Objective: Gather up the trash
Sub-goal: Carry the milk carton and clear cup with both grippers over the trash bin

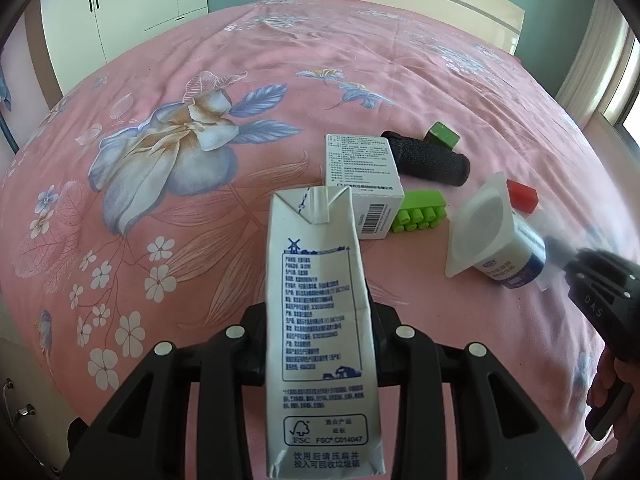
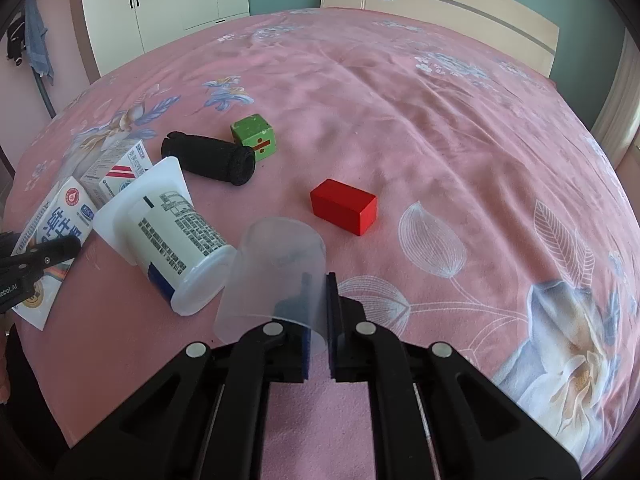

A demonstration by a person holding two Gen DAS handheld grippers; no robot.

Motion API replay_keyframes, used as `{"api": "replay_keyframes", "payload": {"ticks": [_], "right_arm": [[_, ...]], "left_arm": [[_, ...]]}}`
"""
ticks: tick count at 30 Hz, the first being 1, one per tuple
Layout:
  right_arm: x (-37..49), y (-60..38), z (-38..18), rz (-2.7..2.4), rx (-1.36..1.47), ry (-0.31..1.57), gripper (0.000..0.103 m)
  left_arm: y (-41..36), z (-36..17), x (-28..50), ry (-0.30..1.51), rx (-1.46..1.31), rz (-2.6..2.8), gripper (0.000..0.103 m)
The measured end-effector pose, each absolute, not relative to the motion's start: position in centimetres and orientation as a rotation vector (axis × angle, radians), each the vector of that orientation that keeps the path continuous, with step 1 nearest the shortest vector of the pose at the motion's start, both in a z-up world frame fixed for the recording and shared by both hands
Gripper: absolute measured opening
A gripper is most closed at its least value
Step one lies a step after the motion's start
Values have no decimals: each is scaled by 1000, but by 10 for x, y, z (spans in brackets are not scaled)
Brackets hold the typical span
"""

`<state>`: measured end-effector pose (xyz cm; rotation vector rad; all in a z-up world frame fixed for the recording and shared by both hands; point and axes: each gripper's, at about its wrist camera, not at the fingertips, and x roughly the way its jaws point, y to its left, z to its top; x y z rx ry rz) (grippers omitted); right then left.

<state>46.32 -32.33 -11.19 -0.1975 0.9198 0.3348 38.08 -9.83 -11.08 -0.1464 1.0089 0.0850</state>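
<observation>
Two fingers (image 1: 384,332) clamp the milk carton (image 1: 320,320); right gripper (image 2: 318,304) pinches cup (image 2: 276,276).

white milk carton (image 1: 320,320) gripped upright, clear plastic cup (image 2: 276,284) gripped, yogurt cup (image 2: 168,236) lying sideways

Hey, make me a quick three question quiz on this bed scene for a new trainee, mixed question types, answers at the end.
1. True or false: the left tool grips a milk carton.
2. What does the right tool hold? A) clear plastic cup B) red block C) black roll
3. Fill in: the yogurt cup lies on its ____.

Key: 1 true; 2 A; 3 side.
</observation>
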Motion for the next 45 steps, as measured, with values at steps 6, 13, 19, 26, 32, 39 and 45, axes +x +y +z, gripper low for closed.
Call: {"api": "replay_keyframes", "payload": {"ticks": [6,13,19,26,32,39,45], "right_arm": [[448,-333,-104,330,-179,925,7],[418,-341,-88,343,-197,925,7],[391,-352,-78,348,-199,914,7],[352,-358,-66,372,-198,895,7],[313,-353,-52,402,-214,878,7],[263,-338,-38,472,-257,861,7],[227,-323,-28,494,-295,857,6]], "left_arm": [[-92,-108,379,1017,-154,46,37],[-84,-96,366,990,-103,-7,37],[-79,-89,348,980,-46,-65,37],[-77,-78,318,961,35,-135,37],[-76,-67,289,942,89,-187,37],[-75,-63,257,938,140,-231,37],[-72,-62,231,934,179,-249,37]]}}
